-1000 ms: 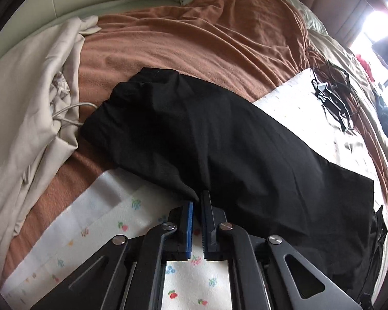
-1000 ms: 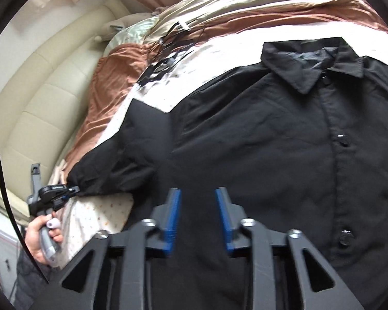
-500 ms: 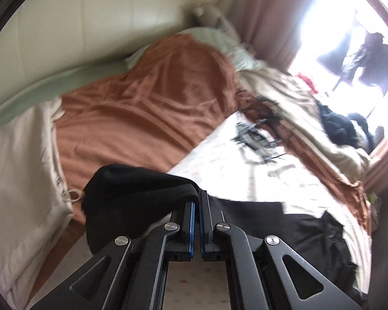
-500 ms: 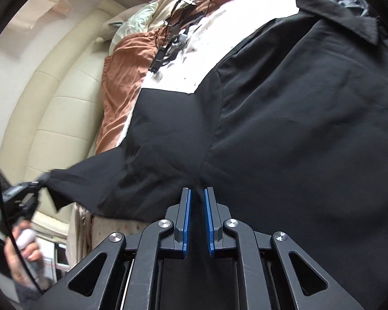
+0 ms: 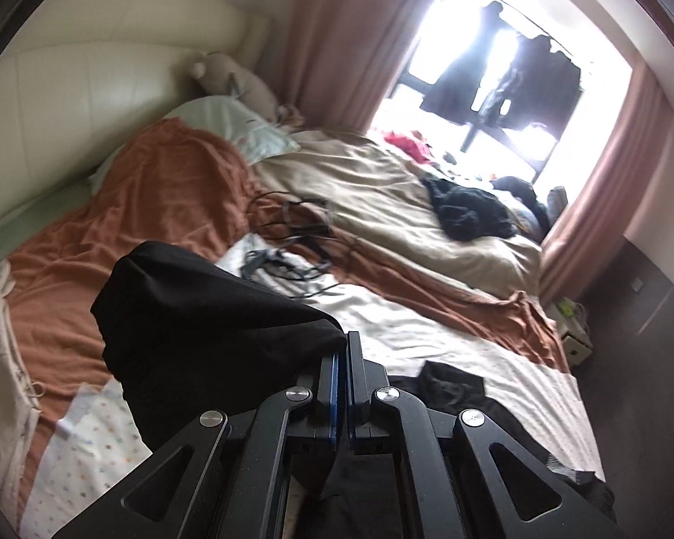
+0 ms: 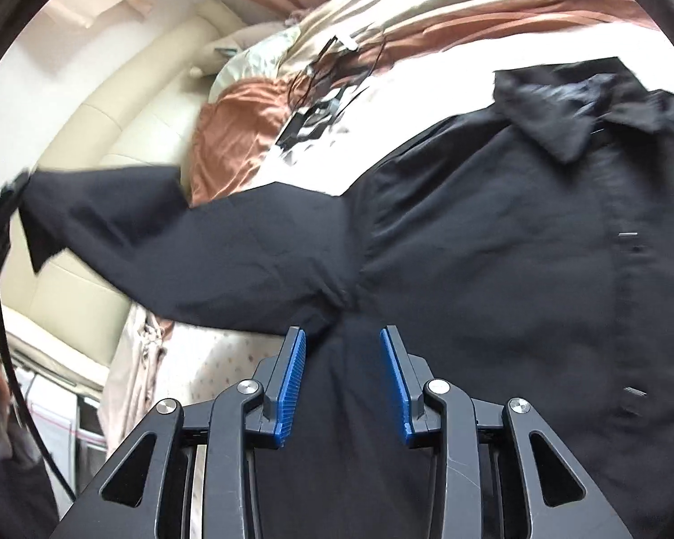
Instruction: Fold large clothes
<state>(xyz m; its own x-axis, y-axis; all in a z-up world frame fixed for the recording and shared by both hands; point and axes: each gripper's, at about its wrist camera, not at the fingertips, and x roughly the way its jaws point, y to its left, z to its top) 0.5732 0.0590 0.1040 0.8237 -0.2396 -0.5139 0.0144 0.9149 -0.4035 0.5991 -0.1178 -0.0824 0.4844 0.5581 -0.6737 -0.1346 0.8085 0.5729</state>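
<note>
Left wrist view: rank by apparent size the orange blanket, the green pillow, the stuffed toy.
1. Orange blanket, largest by far.
2. Green pillow.
3. Stuffed toy, smallest, though it sits farthest from the camera, so its rank against the pillow is unsure.

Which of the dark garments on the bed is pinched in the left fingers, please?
The black shirt, by its sleeve, clamped in the left gripper. The dark heap near the window lies untouched.
</note>
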